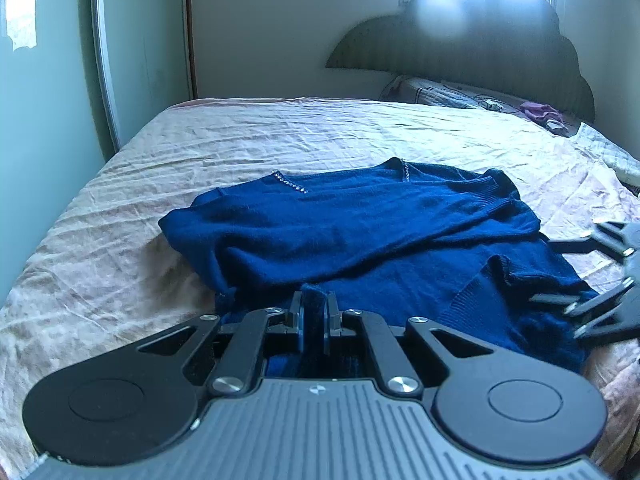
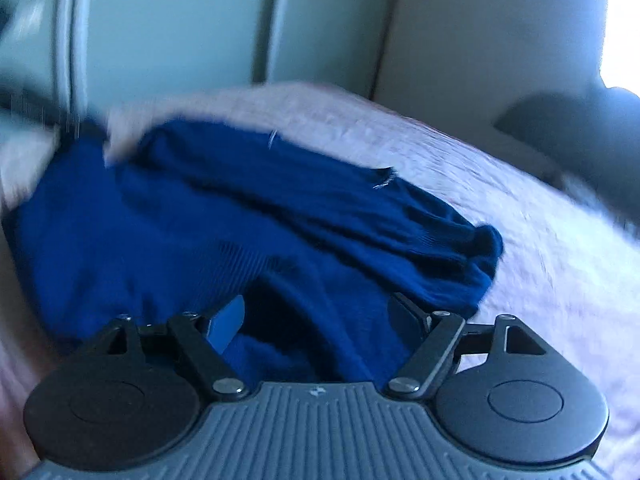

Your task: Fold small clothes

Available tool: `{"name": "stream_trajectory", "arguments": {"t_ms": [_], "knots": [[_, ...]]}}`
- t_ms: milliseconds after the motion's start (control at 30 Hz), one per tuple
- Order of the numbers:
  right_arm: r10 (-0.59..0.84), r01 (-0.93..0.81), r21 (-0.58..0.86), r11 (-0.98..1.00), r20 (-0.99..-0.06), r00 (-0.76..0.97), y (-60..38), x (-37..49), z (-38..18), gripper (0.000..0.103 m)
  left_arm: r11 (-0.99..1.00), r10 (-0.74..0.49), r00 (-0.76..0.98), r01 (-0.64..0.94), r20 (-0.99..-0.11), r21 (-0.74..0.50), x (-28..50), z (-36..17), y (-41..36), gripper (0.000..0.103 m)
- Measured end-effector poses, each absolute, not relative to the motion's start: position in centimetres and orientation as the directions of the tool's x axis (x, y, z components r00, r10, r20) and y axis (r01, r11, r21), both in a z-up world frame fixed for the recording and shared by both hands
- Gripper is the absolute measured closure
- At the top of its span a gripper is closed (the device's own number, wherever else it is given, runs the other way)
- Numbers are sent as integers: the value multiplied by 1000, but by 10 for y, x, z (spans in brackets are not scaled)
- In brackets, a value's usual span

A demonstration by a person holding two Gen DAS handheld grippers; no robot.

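Left wrist: left hand-held gripper (image 1: 313,316) pinches fuzzy blue knit sweater (image 1: 360,232); right hand-held gripper (image 2: 320,320) gapes.

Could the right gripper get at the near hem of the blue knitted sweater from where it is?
Probably yes: the right gripper stands open just over the blue knitted sweater, with nothing in between; the left gripper pinches a separate fold.

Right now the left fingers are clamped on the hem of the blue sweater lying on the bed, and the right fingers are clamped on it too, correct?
Not quite. The right gripper is open: the right wrist view shows its fingers spread wide over the blue sweater, gripping nothing. The left gripper is indeed clamped on the sweater's near edge, on the bed.
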State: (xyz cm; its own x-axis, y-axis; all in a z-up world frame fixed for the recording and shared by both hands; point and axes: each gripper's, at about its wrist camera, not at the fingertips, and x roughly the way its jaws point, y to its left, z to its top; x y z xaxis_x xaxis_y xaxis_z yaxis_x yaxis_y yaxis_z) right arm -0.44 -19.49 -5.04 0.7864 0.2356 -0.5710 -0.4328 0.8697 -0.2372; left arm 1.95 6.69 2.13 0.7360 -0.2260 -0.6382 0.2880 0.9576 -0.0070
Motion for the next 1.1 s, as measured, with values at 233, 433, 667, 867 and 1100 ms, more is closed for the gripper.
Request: {"name": "stream_trajectory", "arguments": {"t_ms": [233,433,667,867,1100], "knots": [[233,-401,-184,898,-576,784,-186,18,-63,95,959,-231,741,281,-631,-21,19,23,68,95],[209,-309,-161,938,-447,870,-204,-2,-35,97,967,-217,758,253,-615,-29,22,27,70,94],[181,-237,-136,962,-332,926,-218,-8,-8,97,974,-175,780,224,-601,7,29,33,67,94],[183,-219,-72,973,-334,925,-227,2,-4,97,979,-137,800,200,-584,45,41,36,64,94],[167,-183,-25,983,-299,939,-233,11,-2,97,980,-105,812,183,-574,79,55,35,59,94]]}}
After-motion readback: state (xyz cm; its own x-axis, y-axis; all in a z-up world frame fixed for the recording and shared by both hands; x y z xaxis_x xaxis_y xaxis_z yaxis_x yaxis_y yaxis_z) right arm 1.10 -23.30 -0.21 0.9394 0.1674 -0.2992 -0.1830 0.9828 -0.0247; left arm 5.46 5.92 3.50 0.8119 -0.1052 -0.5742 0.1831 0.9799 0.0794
